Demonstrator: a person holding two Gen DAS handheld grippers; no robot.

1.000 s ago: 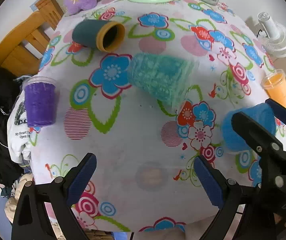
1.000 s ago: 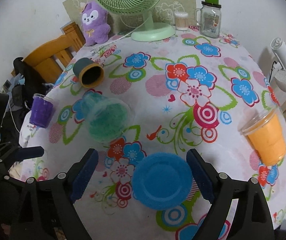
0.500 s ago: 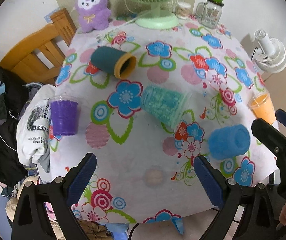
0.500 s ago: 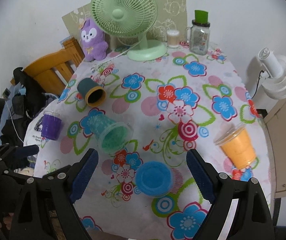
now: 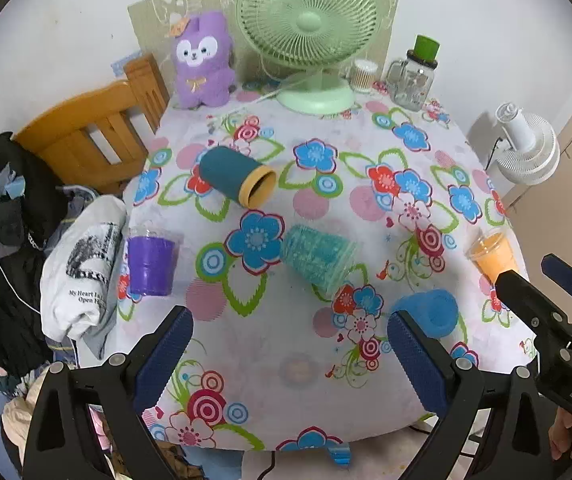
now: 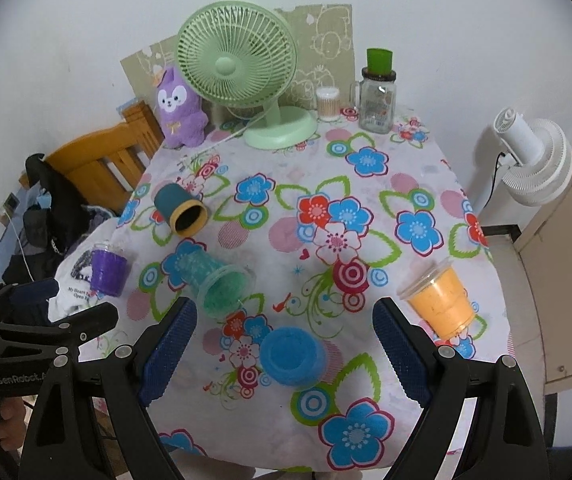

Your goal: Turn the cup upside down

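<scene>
A blue cup (image 6: 292, 356) stands with its flat base up on the flowered table near the front edge; it also shows in the left wrist view (image 5: 432, 312). A clear teal cup (image 6: 216, 284) (image 5: 318, 258) lies on its side mid-table. A dark teal cup with a tan rim (image 6: 180, 212) (image 5: 238, 178) lies on its side farther back. A purple cup (image 6: 106, 270) (image 5: 150, 264) and an orange cup (image 6: 442, 304) (image 5: 492, 258) stand upright. My right gripper (image 6: 286, 352) is open above the blue cup. My left gripper (image 5: 290, 356) is open and empty above the front edge.
A green fan (image 6: 246, 76), a purple plush toy (image 6: 178, 110), a glass jar (image 6: 378, 100) and a small swab pot (image 6: 328, 104) stand at the back. A wooden chair (image 5: 86, 136) with clothes is at the left, a white fan (image 6: 534, 160) at the right.
Both grippers have pulled up and back from the table, so more of it shows. The blue cup stays on the table, free of the right gripper.
</scene>
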